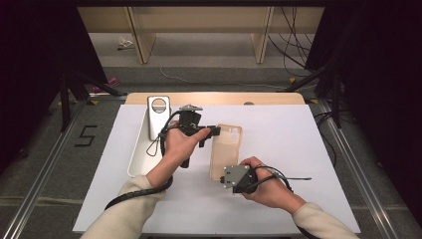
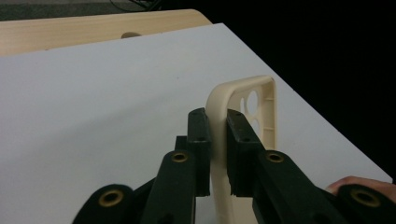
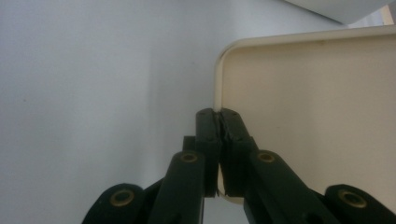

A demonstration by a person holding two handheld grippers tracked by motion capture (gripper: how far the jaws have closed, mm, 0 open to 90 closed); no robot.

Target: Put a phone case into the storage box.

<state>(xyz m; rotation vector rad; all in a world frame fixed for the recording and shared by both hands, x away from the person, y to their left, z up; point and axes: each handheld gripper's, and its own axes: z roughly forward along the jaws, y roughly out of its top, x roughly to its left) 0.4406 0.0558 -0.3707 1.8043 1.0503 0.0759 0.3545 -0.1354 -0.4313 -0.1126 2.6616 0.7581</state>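
A cream phone case point(image 1: 226, 149) lies on the white table top, camera cut-outs at its far end. My left gripper point(image 1: 216, 130) reaches in from the left and is shut on the case's left side wall near the far end. In the left gripper view the case's rim point(image 2: 219, 100) stands pinched between the two pads of my left gripper point(image 2: 217, 122). My right gripper point(image 1: 220, 180) is at the near left corner of the case. In the right gripper view my right gripper point(image 3: 218, 114) is shut on the edge of the case point(image 3: 308, 116) beside a rounded corner.
A long white tray point(image 1: 137, 154) sits left of the left hand, with a silver plate with a round ring point(image 1: 159, 112) leaning at its far end. The white top point(image 1: 283, 149) has free room to the right. A wooden edge point(image 1: 214, 98) runs along the back.
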